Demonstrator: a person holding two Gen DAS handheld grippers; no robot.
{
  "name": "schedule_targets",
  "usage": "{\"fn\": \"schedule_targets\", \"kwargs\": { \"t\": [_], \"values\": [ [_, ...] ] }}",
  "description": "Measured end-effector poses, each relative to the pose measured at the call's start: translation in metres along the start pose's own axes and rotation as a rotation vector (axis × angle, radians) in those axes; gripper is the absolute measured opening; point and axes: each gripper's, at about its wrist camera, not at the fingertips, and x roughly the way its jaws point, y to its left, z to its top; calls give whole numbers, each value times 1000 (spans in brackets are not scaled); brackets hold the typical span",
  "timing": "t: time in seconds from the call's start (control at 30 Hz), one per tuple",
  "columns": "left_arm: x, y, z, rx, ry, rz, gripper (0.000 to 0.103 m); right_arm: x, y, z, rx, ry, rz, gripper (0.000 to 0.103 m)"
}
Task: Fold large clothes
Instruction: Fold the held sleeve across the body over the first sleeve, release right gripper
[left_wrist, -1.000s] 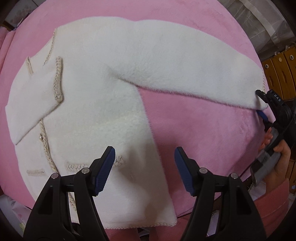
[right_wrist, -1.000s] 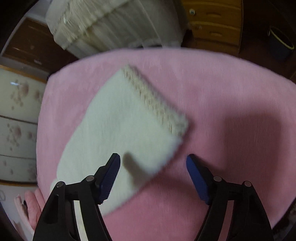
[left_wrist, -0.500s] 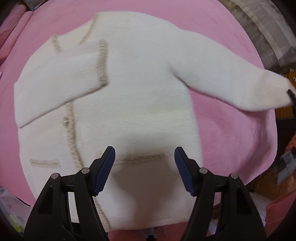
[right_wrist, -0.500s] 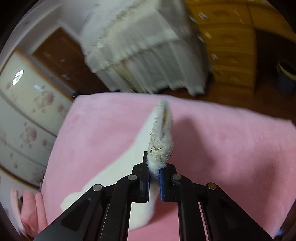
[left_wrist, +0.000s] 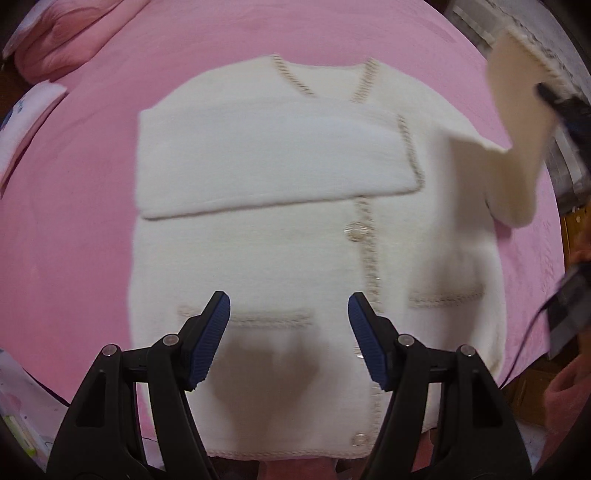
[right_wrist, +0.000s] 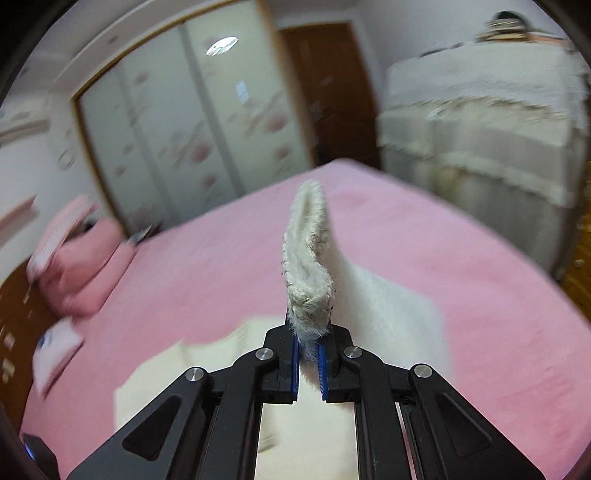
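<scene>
A white fluffy cardigan (left_wrist: 280, 236) with beige trim lies front-up on the pink bed (left_wrist: 74, 229). One sleeve is folded flat across its chest (left_wrist: 266, 162). My left gripper (left_wrist: 290, 343) is open and empty, hovering above the cardigan's lower hem near a pocket. My right gripper (right_wrist: 308, 356) is shut on the cuff of the other sleeve (right_wrist: 308, 273) and holds it raised off the bed; in the left wrist view that lifted sleeve (left_wrist: 517, 122) rises at the right with the right gripper (left_wrist: 565, 110) on it.
Pink pillows (right_wrist: 74, 266) lie at the head of the bed. A sliding wardrobe (right_wrist: 177, 122) stands behind. A cloth-covered piece of furniture (right_wrist: 480, 122) stands to the right of the bed. A wooden door (right_wrist: 325, 88) is at the back.
My right gripper closed on the sleeve cuff and lifted it up off the bed toward the cardigan's body. My left gripper stayed open and shifted over the cardigan's hem.
</scene>
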Motion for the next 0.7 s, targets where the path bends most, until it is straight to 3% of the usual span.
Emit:
{"fn": "schedule_targets", "kwargs": {
  "t": [0.13,0.27,0.43,0.5,0.57,0.7],
  "values": [
    [7,43,-4,-55,-4,11,64,71,64,-51,-45,152,43,8],
    [14,65,-5,-91,0,-5,64,140,82,-98,-61,332,22,8],
    [21,59,4,-78,4,-19,64,174,90,-100,-135,447,47,21],
    [21,50,11,-65,-6,-27,64,177,87,-83,-142,446,109,51],
    [21,37,24,-61,-22,-46,67,165,81,-69,-118,416,168,68],
    [30,18,46,-114,-56,-139,70,128,69,-58,-121,352,167,79]
  ]
}}
